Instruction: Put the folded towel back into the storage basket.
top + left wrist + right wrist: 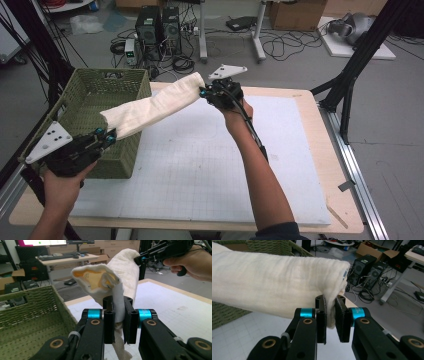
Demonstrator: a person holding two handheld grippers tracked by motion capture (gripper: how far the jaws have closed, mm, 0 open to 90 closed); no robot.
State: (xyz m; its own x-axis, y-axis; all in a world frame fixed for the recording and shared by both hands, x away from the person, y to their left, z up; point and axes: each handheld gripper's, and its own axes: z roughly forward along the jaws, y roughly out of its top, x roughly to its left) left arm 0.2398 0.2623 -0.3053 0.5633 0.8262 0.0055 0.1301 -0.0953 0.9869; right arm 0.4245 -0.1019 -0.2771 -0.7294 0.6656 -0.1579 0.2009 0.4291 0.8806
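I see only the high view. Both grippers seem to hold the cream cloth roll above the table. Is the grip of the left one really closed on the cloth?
Observer: Yes. In the left gripper view the left gripper pinches a fold of the cloth roll between its pads.
Operator: And the right one?
Observer: The right gripper clamps the roll's lower end edge; the bulk of the roll lies above its jaws.
Operator: Is the roll's end near the left gripper tidy?
Observer: No. That end gapes open, and a yellowish inner layer shows inside.
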